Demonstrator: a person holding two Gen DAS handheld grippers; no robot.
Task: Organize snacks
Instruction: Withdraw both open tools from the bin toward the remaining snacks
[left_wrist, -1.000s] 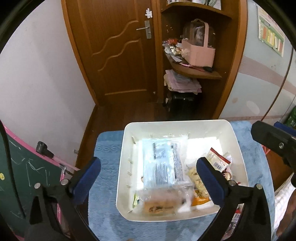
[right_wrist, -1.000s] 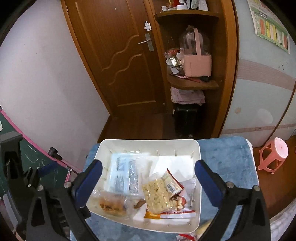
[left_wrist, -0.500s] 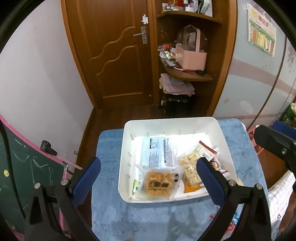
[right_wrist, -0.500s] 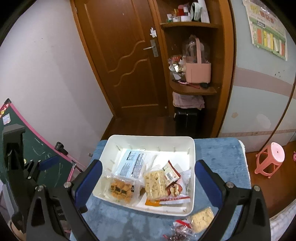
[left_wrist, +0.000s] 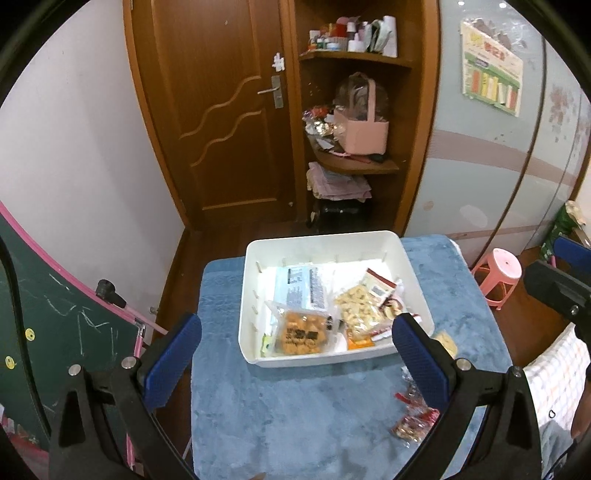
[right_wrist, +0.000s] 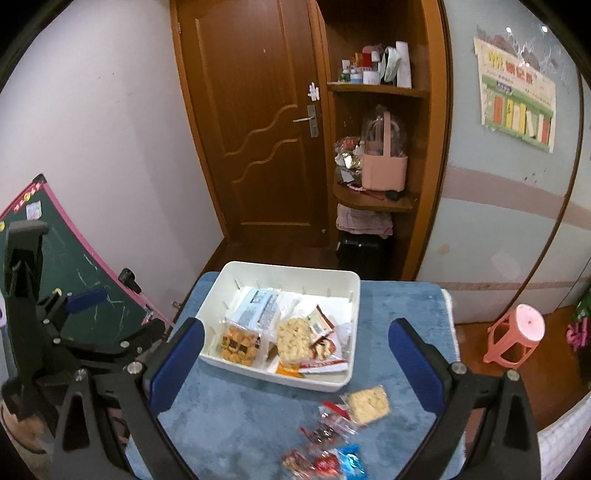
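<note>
Right wrist view, white bin (right_wrist: 334, 384) of packets, loose clear-wrapped snacks (right_wrist: 367, 404) beside it

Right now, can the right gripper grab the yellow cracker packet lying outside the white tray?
Probably yes. The right gripper is open and empty, and the cracker packet lies bare on the blue cloth, just outside the white tray, with nothing on top.

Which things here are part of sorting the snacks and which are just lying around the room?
Part of the job:
white bin with snack packets inside
cracker packet on the blue cloth
red candy wrappers
blue packet
left tool and right tool, both open and empty

Just lying about:
pink stool
pink basket on the shelf
chalkboard
wall poster
</note>
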